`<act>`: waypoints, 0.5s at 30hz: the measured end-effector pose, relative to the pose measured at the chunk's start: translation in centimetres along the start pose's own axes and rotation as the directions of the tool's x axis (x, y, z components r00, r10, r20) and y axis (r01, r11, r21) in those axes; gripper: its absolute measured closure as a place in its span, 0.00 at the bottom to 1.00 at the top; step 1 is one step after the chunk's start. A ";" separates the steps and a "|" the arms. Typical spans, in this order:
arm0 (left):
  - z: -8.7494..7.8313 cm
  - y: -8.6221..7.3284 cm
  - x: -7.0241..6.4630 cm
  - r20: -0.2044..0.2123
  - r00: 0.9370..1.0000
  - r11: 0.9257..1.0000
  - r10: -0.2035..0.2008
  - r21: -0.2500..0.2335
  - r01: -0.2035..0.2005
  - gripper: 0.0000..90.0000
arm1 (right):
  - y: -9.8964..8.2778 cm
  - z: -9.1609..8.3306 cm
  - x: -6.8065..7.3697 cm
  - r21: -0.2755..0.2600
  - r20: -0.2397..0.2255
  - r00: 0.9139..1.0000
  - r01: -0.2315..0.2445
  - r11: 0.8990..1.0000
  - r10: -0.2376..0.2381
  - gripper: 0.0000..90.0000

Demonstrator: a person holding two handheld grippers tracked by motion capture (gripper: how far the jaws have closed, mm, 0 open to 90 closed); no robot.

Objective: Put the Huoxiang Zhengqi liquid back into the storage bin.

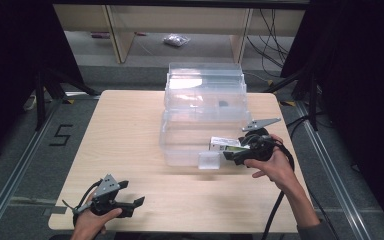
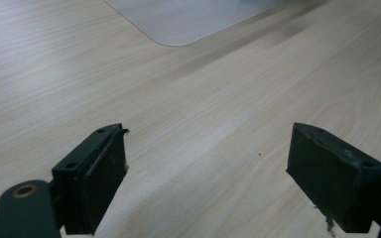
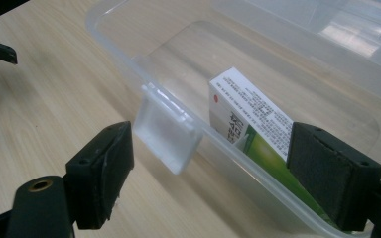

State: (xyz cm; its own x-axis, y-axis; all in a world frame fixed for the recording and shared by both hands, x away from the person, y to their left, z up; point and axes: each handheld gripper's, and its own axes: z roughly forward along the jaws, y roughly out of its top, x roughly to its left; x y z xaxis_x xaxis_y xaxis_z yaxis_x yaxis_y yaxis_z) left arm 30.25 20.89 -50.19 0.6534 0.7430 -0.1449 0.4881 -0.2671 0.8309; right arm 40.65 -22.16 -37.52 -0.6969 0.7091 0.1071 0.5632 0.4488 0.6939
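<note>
Right gripper view shows us a small white-and-green carton (image 3: pixel 250 119) inside the clear plastic bin (image 3: pixel 129 64) on the table (image 1: pixel 125 130); we judge it light, crushable, best pinched across its flat faces. Our right hand-held gripper (image 3: pixel 211 173) is spread, straddling the bin's near wall, holding nothing; the left hand-held gripper (image 2: pixel 206 173) is spread over bare table.

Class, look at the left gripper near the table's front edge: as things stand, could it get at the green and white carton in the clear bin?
Probably yes. The left gripper is open over bare table, and the bin is open-topped. But the right gripper sits right by the carton and would crowd it.
</note>
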 end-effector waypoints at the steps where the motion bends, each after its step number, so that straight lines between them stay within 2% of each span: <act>1: 0.0 0.0 0.0 0.000 1.000 1.000 0.000 0.000 0.000 0.16 | 0.0 0.0 0.0 0.000 0.000 1.000 0.000 1.000 0.000 0.22; 6: 0.0 0.0 0.0 0.001 1.000 1.000 -0.005 -0.002 0.005 0.17 | -0.4 0.0 0.6 -0.010 -0.017 1.000 -0.006 1.000 0.006 0.22; 7: 0.0 0.0 -0.1 0.001 1.000 1.000 -0.010 -0.007 0.010 0.17 | -0.5 0.1 0.5 -0.023 -0.018 1.000 0.023 0.999 -0.023 0.21; 8: 0.0 0.0 0.0 0.001 1.000 1.000 -0.010 -0.006 0.010 0.16 | -0.6 0.1 1.0 -0.014 -0.019 0.999 -0.027 1.000 0.027 0.21; 9: 0.0 0.0 0.0 0.001 1.000 1.000 -0.009 -0.006 0.009 0.16 | -0.7 0.0 1.0 -0.002 -0.023 1.000 -0.011 1.000 0.011 0.21; 10: 0.0 0.0 0.1 0.004 1.000 1.000 -0.001 -0.001 0.001 0.16 | -0.8 0.4 0.9 -0.047 -0.019 1.000 0.014 0.999 -0.015 0.21; 11: -0.1 0.0 0.1 0.003 1.000 1.000 0.001 0.002 -0.001 0.17 | -0.8 0.1 1.1 -0.015 -0.025 1.000 -0.003 1.000 0.003 0.21; 13: 0.0 0.0 0.0 0.005 1.000 1.000 -0.002 -0.006 0.002 0.16 | -1.1 0.2 1.2 -0.026 -0.026 1.000 0.016 1.000 -0.017 0.21; 15: -0.1 0.1 0.1 0.006 1.000 1.000 0.008 -0.001 -0.008 0.16 | -1.2 0.1 1.4 -0.021 -0.024 1.000 0.007 1.000 -0.007 0.21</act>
State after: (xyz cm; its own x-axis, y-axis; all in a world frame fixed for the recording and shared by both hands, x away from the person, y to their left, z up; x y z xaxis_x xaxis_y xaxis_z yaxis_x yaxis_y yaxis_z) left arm 30.27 21.02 -50.10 0.6605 0.7374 -0.1412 0.4820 -0.2723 0.8328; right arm 39.07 -21.68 -38.27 -0.7116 0.6925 0.1189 0.5490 0.4424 0.7092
